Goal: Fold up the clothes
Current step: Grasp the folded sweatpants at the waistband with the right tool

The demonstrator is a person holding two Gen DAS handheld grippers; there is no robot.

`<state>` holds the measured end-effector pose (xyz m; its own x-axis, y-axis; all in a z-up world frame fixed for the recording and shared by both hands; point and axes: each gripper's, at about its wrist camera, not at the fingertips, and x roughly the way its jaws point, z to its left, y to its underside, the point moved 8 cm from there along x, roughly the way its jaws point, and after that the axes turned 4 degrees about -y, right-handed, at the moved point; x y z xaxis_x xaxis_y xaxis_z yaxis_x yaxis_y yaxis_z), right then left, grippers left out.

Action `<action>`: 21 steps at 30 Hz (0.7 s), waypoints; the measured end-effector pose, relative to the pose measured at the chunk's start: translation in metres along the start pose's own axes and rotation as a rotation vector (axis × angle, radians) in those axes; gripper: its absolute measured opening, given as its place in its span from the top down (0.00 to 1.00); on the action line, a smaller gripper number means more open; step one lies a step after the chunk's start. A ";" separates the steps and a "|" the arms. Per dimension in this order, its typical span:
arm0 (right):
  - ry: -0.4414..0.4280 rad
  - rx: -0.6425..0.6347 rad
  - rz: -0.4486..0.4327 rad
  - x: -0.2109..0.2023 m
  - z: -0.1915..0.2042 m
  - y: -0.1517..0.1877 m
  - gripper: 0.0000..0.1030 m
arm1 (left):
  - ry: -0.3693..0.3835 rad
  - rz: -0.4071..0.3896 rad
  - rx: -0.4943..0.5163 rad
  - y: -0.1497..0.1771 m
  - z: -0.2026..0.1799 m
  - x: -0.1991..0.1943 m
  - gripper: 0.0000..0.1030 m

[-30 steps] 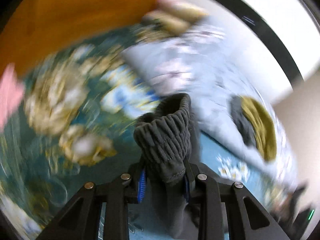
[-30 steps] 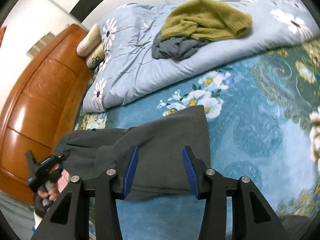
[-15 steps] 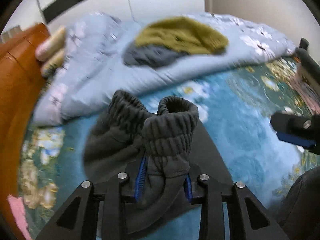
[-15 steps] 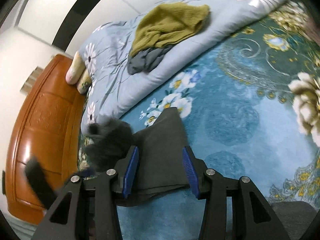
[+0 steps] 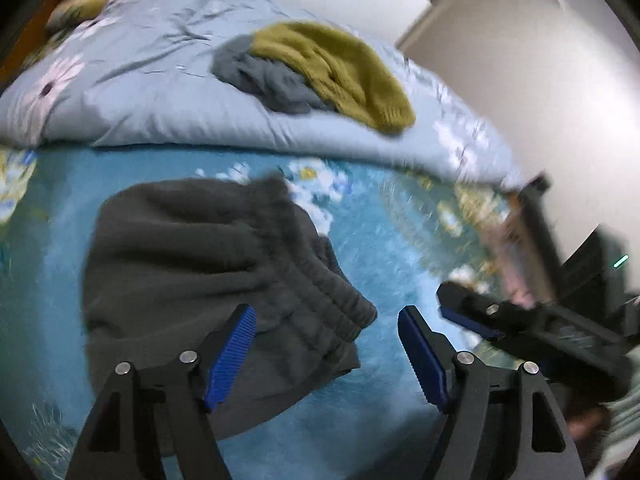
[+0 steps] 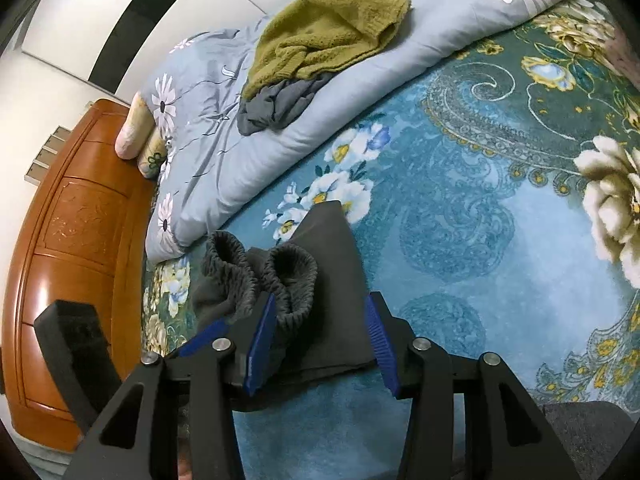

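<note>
A dark grey pair of sweatpants [image 5: 208, 264] lies folded on the teal floral blanket [image 5: 384, 240], its ribbed cuffs [image 6: 276, 276] bunched on top. My left gripper [image 5: 326, 344] is open just over the cuff end and holds nothing. My right gripper [image 6: 320, 336] is open low over the same garment [image 6: 332, 328], empty. The right gripper [image 5: 520, 320] shows at the right of the left wrist view; the left gripper's blue pad [image 6: 200, 338] shows at the lower left of the right wrist view.
A pale blue flowered quilt [image 6: 400, 36] lies rolled along the far side, with an olive knit sweater [image 6: 328, 36] and a grey garment [image 6: 276, 106] on it. A wooden headboard [image 6: 68, 232] and pillows [image 6: 136, 136] stand at the left. White walls lie beyond.
My left gripper was shut on the ribbed cuffs, carried them over the folded pants and has opened; the cuffs now lie on the garment. The right gripper stays open.
</note>
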<state>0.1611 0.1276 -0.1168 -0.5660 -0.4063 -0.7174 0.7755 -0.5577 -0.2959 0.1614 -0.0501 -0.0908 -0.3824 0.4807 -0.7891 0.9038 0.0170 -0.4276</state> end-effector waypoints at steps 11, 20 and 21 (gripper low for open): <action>0.032 -0.204 0.167 0.078 0.052 0.004 0.42 | -0.245 0.059 -0.211 0.040 0.114 0.004 0.25; 0.051 -0.176 0.206 0.105 0.052 0.013 0.77 | -0.174 0.078 -0.253 0.053 0.116 0.005 0.25; 0.041 -0.160 0.195 0.101 0.052 0.009 0.84 | -0.165 0.070 -0.257 0.050 0.117 0.002 0.25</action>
<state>0.0969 0.0442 -0.1590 -0.3917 -0.4634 -0.7949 0.9052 -0.3487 -0.2427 0.1838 -0.1511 -0.1653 -0.3241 0.3401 -0.8828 0.9401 0.2201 -0.2603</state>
